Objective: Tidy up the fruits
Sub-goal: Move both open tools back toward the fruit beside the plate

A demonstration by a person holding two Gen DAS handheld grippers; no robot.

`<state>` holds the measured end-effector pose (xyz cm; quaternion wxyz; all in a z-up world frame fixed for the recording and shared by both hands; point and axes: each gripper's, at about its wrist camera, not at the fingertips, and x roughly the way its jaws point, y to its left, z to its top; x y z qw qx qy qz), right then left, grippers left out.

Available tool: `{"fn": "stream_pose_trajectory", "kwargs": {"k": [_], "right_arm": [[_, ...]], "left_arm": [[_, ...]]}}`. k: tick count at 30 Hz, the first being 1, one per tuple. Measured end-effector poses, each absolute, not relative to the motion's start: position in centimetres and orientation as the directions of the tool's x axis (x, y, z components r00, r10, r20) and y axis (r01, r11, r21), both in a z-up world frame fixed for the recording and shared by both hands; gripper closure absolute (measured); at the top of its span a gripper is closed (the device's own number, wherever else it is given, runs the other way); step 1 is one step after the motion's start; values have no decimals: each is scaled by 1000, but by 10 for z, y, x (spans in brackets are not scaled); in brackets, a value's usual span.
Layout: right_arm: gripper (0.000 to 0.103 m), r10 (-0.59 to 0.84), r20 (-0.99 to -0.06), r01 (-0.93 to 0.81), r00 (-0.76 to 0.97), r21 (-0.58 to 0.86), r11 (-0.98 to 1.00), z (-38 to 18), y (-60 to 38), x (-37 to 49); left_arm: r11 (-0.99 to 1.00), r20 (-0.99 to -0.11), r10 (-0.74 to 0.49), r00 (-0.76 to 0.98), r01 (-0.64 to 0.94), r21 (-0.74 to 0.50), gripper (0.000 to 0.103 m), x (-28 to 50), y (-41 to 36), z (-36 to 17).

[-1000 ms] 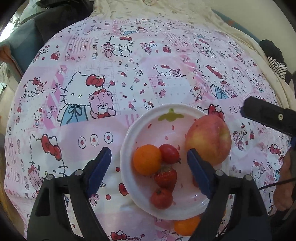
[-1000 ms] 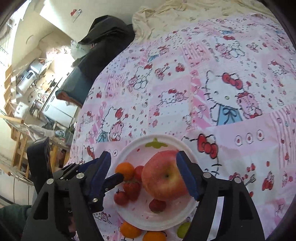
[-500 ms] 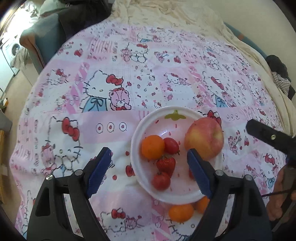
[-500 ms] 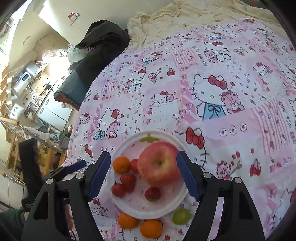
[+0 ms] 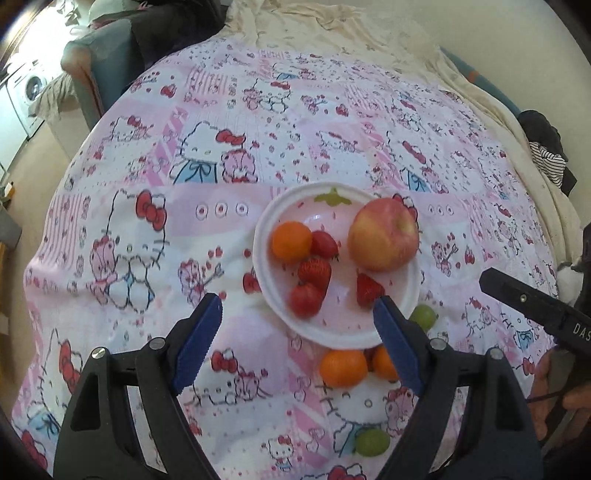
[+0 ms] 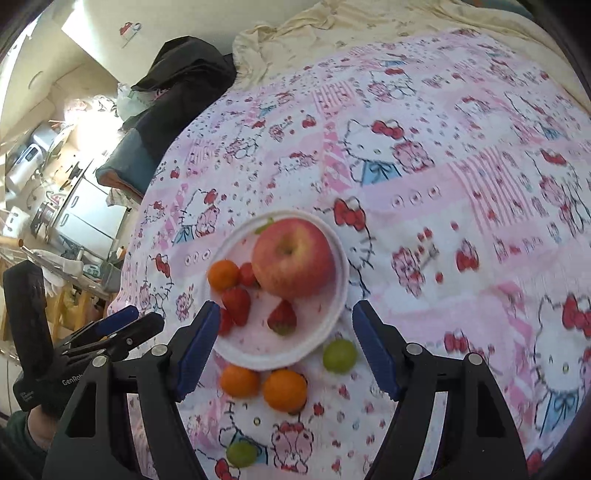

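Observation:
A white plate [image 5: 273, 291] [image 6: 332, 317] on the Hello Kitty cloth holds a red apple [image 5: 383, 234] [image 6: 293, 256], an orange [image 5: 291, 242] [image 6: 223, 274] and several strawberries [image 5: 314, 271] [image 6: 282, 317]. Two oranges [image 5: 342, 367] [image 6: 284, 389] and a green grape [image 5: 423, 316] [image 6: 340, 355] lie on the cloth just in front of the plate. A second green grape [image 5: 372, 442] [image 6: 241, 454] lies nearer. My left gripper [image 5: 295, 339] is open and empty, above the plate's near edge. My right gripper [image 6: 284, 347] is open and empty, above the same edge.
The pink printed cloth [image 5: 221, 155] covers the surface, with a cream sheet [image 5: 332, 33] behind it. A chair with dark clothes [image 6: 177, 85] stands at the back left. Dark clothing [image 5: 546, 147] lies at the right edge.
Both grippers have pulled back and up from the plate, so the loose oranges and grapes in front of it have come into view. The fruit has not moved.

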<state>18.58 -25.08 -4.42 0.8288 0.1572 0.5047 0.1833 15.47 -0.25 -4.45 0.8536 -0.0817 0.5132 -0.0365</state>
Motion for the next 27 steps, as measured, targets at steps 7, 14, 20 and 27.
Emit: {"fn": "stream_pose_trajectory", "kwargs": {"k": [7, 14, 20, 27], "right_arm": [[27, 449, -802, -91, 394, 452, 887, -56, -259, 170], [27, 411, -832, -73, 372, 416, 907, -68, -275, 160], [27, 390, -857, 2, 336, 414, 910, -83, -288, 164], [27, 388, -868, 16, 309, 413, 911, -92, -287, 169]], "left_arm": [[985, -894, -140, 426, -31, -169, 21, 142, -6, -59], [985, -927, -126, 353, -69, -160, 21, 136, -3, -83], [980, -947, -175, 271, -41, -193, 22, 134, -15, -107], [975, -949, -220, 225, 36, -217, 33, 136, -41, -120]]}}
